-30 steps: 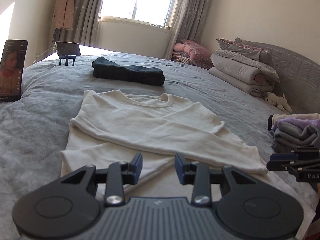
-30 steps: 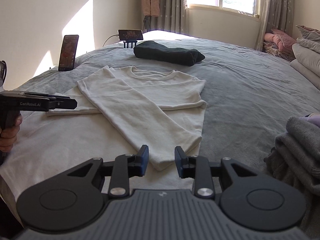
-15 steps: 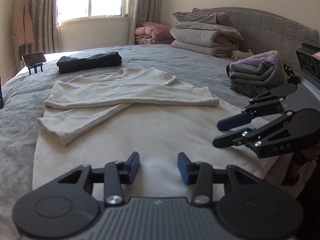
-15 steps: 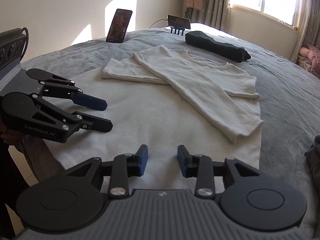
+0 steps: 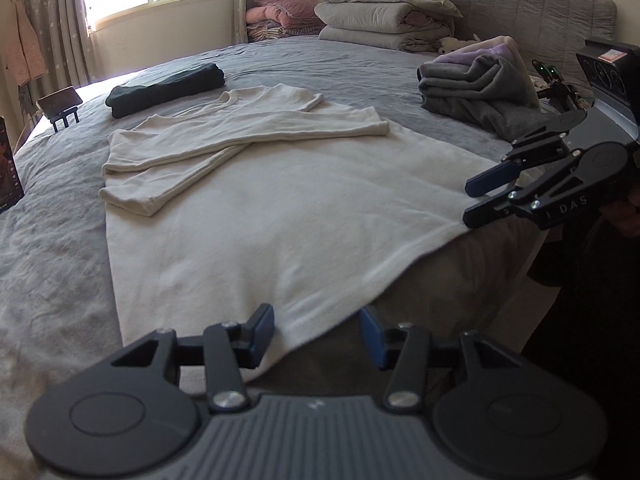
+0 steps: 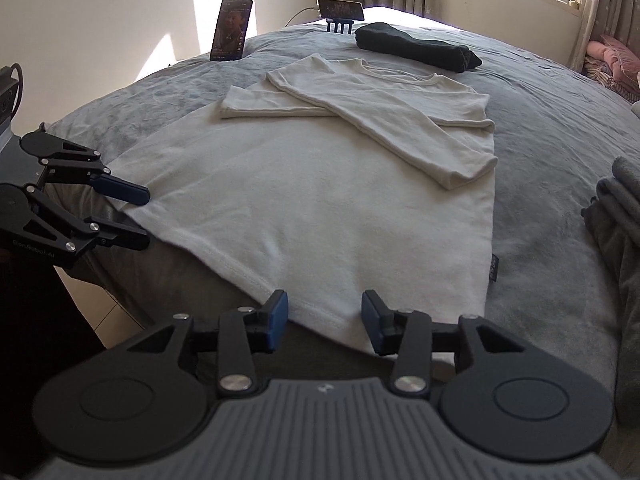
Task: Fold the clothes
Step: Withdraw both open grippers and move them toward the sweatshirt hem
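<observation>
A cream long-sleeved shirt (image 5: 280, 208) (image 6: 340, 200) lies flat on the grey bed, both sleeves crossed over its chest. Its hem runs along the near bed edge. My left gripper (image 5: 317, 334) hovers at the hem's left corner; its jaws are opening, and the hem edge shows in the gap with neither pad pressing on it. My right gripper (image 6: 325, 322) stands at the hem's right part, jaws also opening, cloth in the gap but not pinched. Each gripper shows in the other's view: the right gripper (image 5: 480, 200) and the left gripper (image 6: 136, 216), both with fingers apart beside the shirt's edge.
A folded dark garment (image 5: 164, 88) (image 6: 416, 46) lies beyond the collar. A pile of grey and lilac folded clothes (image 5: 476, 80) sits to the right. Two phones (image 6: 231, 29) (image 6: 340, 10) stand at the far left. Stacked quilts (image 5: 384, 20) lean against the headboard.
Both grippers have drawn back from the crossed sleeves to the hem at the near bed edge, and their jaws have widened. The left view has swung towards the headboard.
</observation>
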Tool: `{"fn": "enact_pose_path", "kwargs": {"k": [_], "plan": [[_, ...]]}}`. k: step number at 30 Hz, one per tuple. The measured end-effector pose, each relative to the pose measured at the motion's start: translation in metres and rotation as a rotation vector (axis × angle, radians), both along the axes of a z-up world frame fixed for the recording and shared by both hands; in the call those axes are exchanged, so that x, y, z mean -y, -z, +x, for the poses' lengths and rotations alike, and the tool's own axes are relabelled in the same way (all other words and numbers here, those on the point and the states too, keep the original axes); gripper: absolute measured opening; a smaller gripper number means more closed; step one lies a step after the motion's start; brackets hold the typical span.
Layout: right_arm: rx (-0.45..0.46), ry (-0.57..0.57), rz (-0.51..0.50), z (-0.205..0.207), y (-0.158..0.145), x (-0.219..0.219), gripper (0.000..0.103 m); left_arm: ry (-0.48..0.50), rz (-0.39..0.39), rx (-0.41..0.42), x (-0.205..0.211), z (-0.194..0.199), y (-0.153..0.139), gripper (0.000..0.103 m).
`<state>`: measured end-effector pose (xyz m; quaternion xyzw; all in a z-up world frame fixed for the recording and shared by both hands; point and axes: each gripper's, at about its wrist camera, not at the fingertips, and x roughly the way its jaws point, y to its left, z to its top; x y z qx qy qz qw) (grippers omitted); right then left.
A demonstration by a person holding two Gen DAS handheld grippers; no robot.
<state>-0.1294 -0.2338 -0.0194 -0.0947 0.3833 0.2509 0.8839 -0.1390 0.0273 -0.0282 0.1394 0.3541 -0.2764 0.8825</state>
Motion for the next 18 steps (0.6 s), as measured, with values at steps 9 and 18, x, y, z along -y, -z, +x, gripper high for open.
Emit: {"fn": "enact_pose_path", "kwargs": {"k": [9, 18], "plan": [[-0.072, 0.076, -0.031, -0.01, -0.009, 0.032, 0.046, -0.083, -0.002, -0.12, -0.036, -0.009, -0.012, 0.059], [-0.07, 0.132, 0.002, -0.009, -0.023, 0.051, 0.052, -0.224, -0.112, -0.179, -0.081, -0.003, -0.022, 0.06]]}}
